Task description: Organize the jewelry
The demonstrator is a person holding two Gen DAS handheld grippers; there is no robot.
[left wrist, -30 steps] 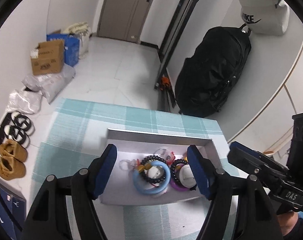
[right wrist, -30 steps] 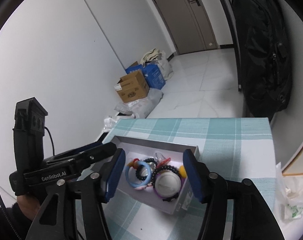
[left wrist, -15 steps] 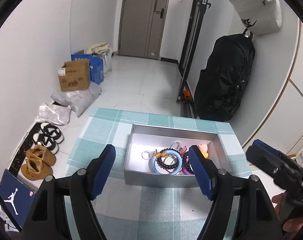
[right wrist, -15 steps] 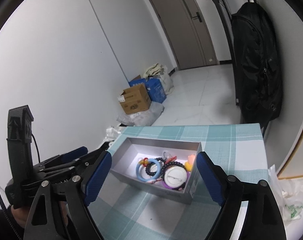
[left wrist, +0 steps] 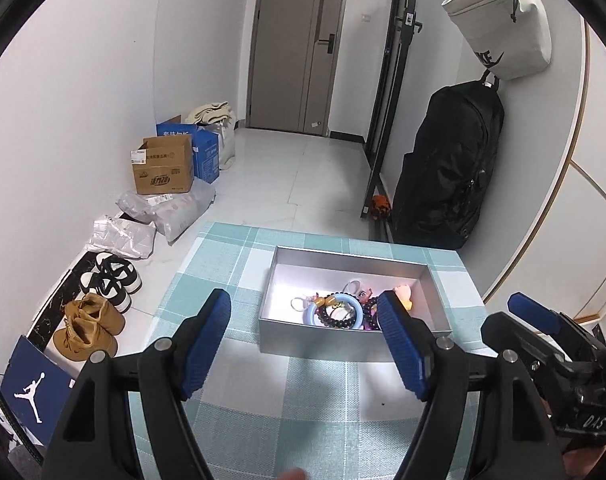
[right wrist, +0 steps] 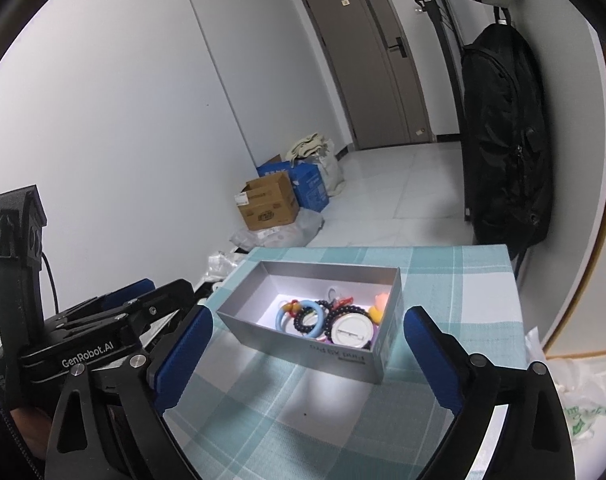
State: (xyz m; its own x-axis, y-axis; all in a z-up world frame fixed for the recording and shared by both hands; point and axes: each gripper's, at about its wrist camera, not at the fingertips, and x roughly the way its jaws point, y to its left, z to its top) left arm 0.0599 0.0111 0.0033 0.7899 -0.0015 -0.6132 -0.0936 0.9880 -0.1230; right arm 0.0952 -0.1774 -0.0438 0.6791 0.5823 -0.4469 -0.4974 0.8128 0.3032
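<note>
A silver open box stands on the checked teal tablecloth. Inside lie a light-blue ring, dark bead bracelets, a round white case, a small yellow-pink charm and a purple band. My left gripper is open, held back from the box's near wall, nothing between its blue pads. My right gripper is opening wide, its pads apart on either side of the box's near corner and touching nothing.
The table's far edge drops to a white tiled floor. Cardboard and blue boxes, plastic bags and shoes lie along the left wall. A black backpack hangs at the right. A white plastic bag lies on the table's right.
Both grippers have pulled back and up from the box, which now looks smaller and farther. The right gripper's jaws have spread much wider. The box's contents have not moved.
</note>
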